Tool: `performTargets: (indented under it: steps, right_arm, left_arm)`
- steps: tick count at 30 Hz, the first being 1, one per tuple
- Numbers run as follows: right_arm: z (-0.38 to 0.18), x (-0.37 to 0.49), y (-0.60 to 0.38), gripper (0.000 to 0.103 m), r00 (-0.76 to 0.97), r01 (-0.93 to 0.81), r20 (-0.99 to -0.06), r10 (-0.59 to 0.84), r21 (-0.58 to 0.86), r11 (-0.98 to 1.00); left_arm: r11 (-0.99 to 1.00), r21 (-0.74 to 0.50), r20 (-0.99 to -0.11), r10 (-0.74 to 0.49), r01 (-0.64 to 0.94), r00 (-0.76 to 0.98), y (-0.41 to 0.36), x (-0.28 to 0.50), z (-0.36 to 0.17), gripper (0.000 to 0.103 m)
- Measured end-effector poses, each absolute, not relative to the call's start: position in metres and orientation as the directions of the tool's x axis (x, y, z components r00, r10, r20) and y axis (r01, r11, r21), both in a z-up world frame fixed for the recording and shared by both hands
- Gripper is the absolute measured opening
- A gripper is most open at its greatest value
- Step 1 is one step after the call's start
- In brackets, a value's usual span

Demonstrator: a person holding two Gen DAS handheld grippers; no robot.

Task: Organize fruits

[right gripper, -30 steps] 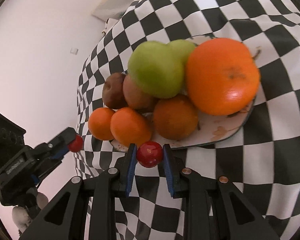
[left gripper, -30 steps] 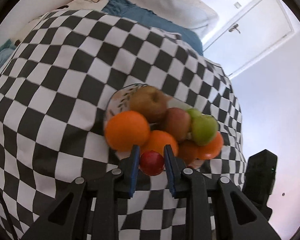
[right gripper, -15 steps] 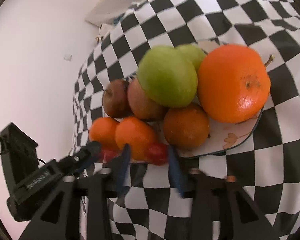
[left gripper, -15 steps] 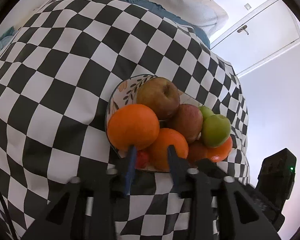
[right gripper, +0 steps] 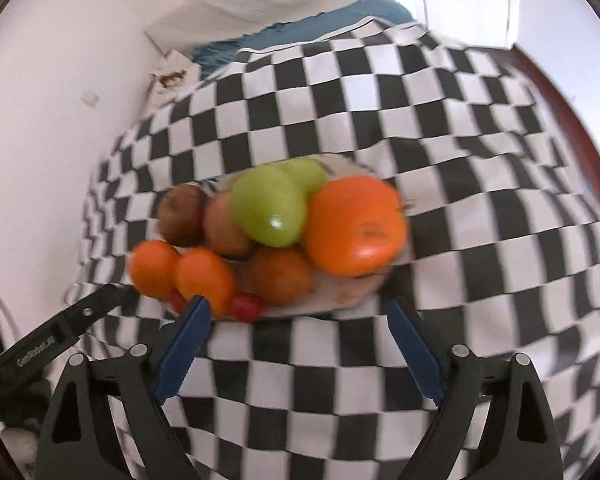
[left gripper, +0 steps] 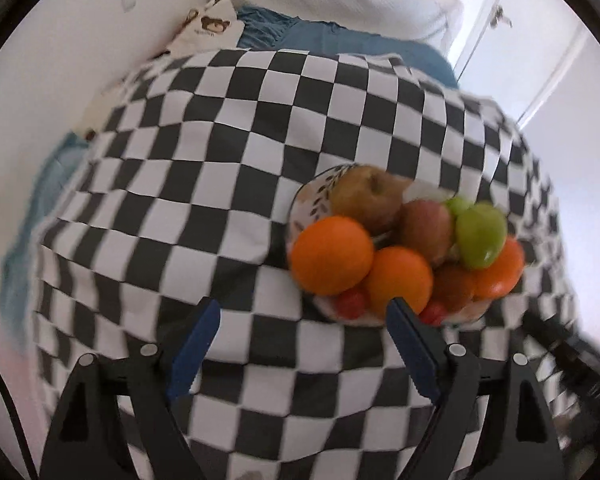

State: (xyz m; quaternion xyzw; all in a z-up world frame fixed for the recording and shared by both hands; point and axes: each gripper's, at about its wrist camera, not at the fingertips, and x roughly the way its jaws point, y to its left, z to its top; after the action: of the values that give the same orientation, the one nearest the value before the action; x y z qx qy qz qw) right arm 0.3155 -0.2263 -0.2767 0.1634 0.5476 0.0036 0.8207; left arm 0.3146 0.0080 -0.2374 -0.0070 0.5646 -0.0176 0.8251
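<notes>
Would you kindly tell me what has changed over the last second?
Both grippers let go: the left gripper and right gripper each held a small red fruit; their jaws have just been opening, now empty. Both red fruits lie at the plate edge. The fruit pile is unchanged.

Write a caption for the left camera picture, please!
Open left gripper above a checkered cloth, beside a plate piled with fruit.

fruits [left gripper: 400, 244] piled on a plate [left gripper: 314, 200] on the cloth [left gripper: 180, 184].
</notes>
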Motion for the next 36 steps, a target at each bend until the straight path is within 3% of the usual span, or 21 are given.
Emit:
performTargets:
  steps: [3,10,25,36]
  right_arm:
    - [-0.264,0.308,-0.231,0.093,0.395,0.172,-0.913,0.102,0.182,0.968]
    - [-0.225,0.290,-0.230,0.093,0.414,0.162,-0.909,0.054,0.132,0.978]
    - [-0.071,0.183,-0.218,0.097,0.530,0.127,-0.848,-0.007,0.071,0.989]
    - [0.008,0.120,-0.210,0.097,0.578,0.129,-0.816,-0.018,0.070,0.989]
  left_arm:
    - [0.999,0.010,-0.938,-0.004,0.039,0.347,0.006,0.305,-0.233,0.085]
    - [0.997,0.009,-0.933,-0.018,0.073,0.358,0.001,0.279,-0.194,0.085]
    - [0.985,0.022,-0.849,-0.071,0.170,0.523,-0.016,0.192,-0.042,0.085]
    - [0.993,-0.002,-0.856,-0.061,0.115,0.513,0.001,0.155,-0.004,0.085]
